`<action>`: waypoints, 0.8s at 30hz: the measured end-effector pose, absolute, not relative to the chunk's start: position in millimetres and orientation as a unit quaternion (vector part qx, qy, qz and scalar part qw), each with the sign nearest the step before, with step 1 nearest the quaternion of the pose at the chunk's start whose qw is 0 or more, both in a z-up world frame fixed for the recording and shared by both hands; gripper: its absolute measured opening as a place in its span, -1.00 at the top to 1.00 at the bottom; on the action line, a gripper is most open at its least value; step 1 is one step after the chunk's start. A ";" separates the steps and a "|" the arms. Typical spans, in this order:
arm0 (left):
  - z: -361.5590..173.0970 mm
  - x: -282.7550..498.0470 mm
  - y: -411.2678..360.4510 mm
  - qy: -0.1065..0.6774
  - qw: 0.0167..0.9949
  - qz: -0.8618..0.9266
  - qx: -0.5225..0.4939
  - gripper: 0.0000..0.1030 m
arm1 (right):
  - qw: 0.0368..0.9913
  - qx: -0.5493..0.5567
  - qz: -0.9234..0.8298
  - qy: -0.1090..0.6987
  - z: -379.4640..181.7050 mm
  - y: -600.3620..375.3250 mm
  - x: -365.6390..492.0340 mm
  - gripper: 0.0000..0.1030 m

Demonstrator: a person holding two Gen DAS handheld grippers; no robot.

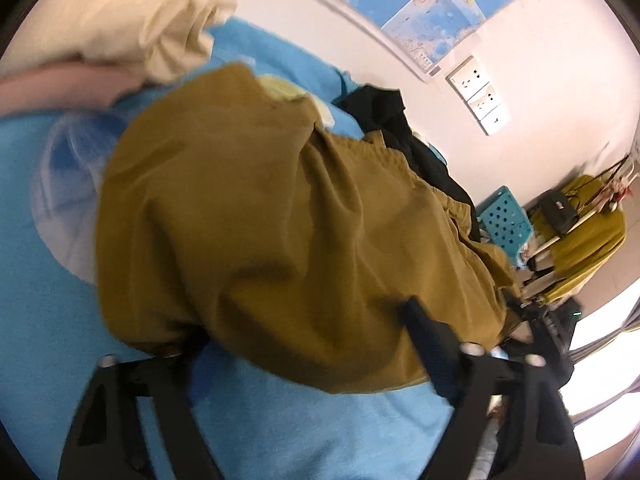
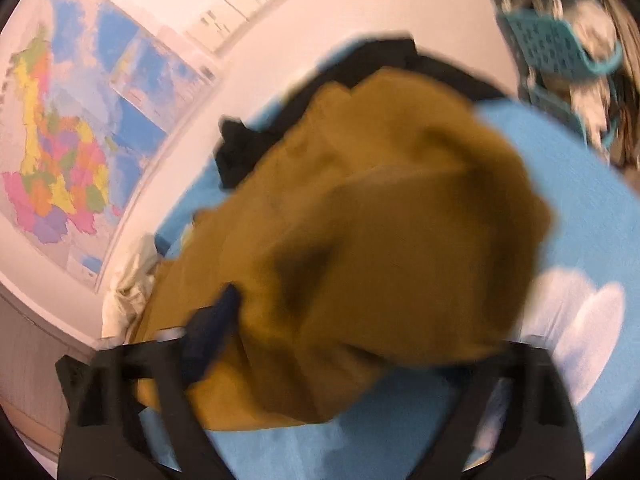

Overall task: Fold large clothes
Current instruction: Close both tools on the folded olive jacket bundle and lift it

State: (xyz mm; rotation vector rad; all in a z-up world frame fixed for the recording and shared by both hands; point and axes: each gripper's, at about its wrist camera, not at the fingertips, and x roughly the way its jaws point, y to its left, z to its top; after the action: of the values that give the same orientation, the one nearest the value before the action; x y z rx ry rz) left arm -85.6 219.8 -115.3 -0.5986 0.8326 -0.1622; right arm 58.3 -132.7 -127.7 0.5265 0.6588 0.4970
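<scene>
Mustard garment (crumpled) on blue bedsheet

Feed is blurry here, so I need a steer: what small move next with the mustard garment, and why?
Probably pause, then spread the mustard garment flat on the blue sheet. It lies bunched between both tongs, partly over the black garment, and both views are smeared by motion.

Mustard garment motion-blurred; hides one finger of each tongs; black cloth partly buried.

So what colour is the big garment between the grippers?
Mustard-brown garment, plain, no pattern; clearest in the left wrist view.
</scene>
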 end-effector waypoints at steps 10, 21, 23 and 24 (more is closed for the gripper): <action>-114.9 -85.8 230.8 0.386 0.864 -0.102 -0.306 -0.30 | 0.842 0.296 0.254 0.373 -141.4 -146.4 53.6 -0.82; -111.6 -83.0 228.5 0.398 0.862 -0.112 -0.293 -0.31 | 0.835 0.300 0.264 0.378 -138.6 -108.9 78.2 -0.41; -112.7 -84.3 230.6 0.400 0.857 -0.118 -0.301 -0.35 | 0.839 0.295 0.269 0.370 -133.6 -107.6 81.1 -0.02; -114.2 -85.8 232.0 0.405 0.852 -0.126 -0.307 -0.40 | 0.839 0.295 0.278 0.364 -129.9 -109.9 81.5 0.11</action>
State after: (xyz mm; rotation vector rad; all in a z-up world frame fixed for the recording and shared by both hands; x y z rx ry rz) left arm -85.8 232.0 -114.2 -0.6472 0.8518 -0.2656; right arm 81.5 -109.9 -129.9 0.6246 0.7688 0.5878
